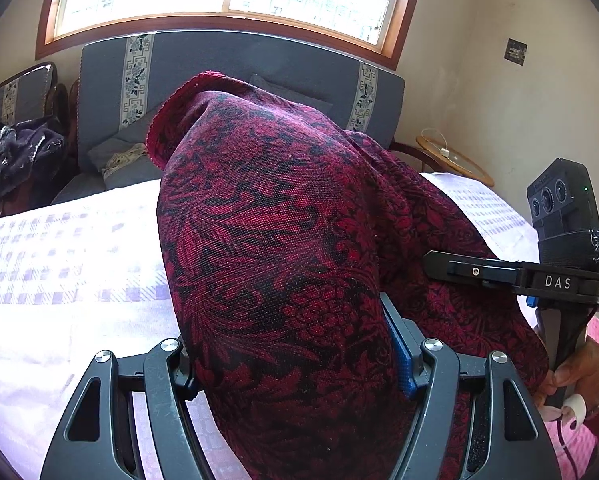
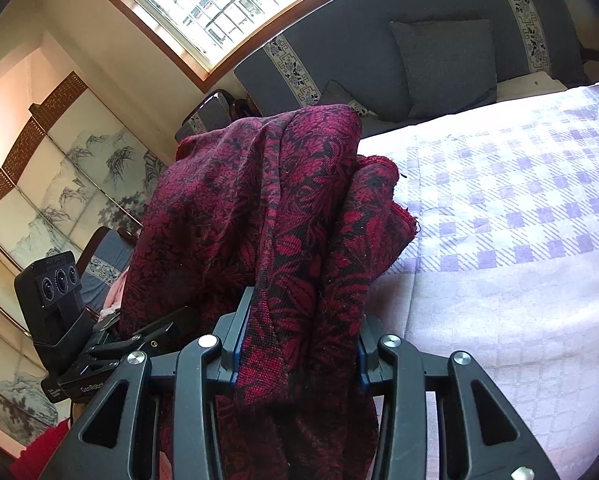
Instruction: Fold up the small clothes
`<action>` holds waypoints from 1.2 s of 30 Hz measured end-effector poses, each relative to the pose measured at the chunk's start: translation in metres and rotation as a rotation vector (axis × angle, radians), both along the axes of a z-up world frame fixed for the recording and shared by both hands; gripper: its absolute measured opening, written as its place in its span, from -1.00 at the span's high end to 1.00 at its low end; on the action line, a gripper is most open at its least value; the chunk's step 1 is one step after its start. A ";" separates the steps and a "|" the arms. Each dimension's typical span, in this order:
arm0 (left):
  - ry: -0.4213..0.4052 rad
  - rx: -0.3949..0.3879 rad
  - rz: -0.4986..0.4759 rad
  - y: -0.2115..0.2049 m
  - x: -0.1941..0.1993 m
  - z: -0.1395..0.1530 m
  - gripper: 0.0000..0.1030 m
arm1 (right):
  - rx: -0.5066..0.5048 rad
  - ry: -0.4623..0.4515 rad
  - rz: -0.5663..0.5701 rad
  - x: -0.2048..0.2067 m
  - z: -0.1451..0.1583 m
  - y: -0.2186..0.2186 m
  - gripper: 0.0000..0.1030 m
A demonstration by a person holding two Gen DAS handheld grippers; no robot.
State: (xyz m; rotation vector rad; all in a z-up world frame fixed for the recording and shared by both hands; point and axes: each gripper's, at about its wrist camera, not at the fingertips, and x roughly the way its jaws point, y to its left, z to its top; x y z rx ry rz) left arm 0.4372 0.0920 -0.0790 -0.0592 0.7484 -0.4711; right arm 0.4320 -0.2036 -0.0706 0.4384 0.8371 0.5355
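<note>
While both tools hold the red cloth (image 1: pixel 283 248) bunched above the bed (image 2: pixel 519 208), left tool (image 1: pixel 295 364) and right tool (image 2: pixel 297 340) sit close together, each squeezing it.

Bedroom corner by the window

A checked sheet (image 2: pixel 519 220) covers the bed; behind it a grey headboard (image 1: pixel 259 56), a cushion (image 2: pixel 447 60), a painted screen (image 2: pixel 59 184), a round side table (image 1: pixel 455 156).

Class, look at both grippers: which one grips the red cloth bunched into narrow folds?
The right gripper: narrow bunched folds of red cloth fill it; the left gripper spans one broad bulge.
</note>
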 end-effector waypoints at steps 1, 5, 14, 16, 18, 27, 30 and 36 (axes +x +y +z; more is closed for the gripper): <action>-0.004 0.003 0.003 -0.001 -0.001 -0.001 -0.37 | -0.013 -0.001 -0.004 0.000 0.000 0.003 0.27; -0.023 0.017 0.023 -0.003 -0.004 -0.002 -0.44 | -0.048 -0.007 -0.020 -0.001 -0.002 0.013 0.25; -0.098 0.045 0.139 0.001 -0.023 0.004 -0.76 | -0.121 -0.022 -0.110 -0.007 0.004 0.025 -0.37; -0.147 0.072 0.190 0.001 -0.034 0.012 -0.79 | -0.161 -0.091 -0.144 -0.024 0.016 0.027 -0.37; -0.220 0.110 0.245 0.001 -0.051 0.023 -0.83 | -0.166 -0.132 -0.149 -0.044 0.028 0.028 -0.38; -0.405 0.138 0.278 -0.006 -0.129 0.072 -1.00 | -0.166 -0.285 -0.136 -0.148 0.067 0.039 -0.58; -0.437 0.174 0.303 -0.015 -0.159 0.090 -1.00 | -0.195 -0.317 -0.138 -0.177 0.073 0.039 -0.63; -0.452 0.109 0.321 -0.017 -0.211 0.120 -1.00 | -0.216 -0.375 -0.151 -0.223 0.085 0.041 -0.78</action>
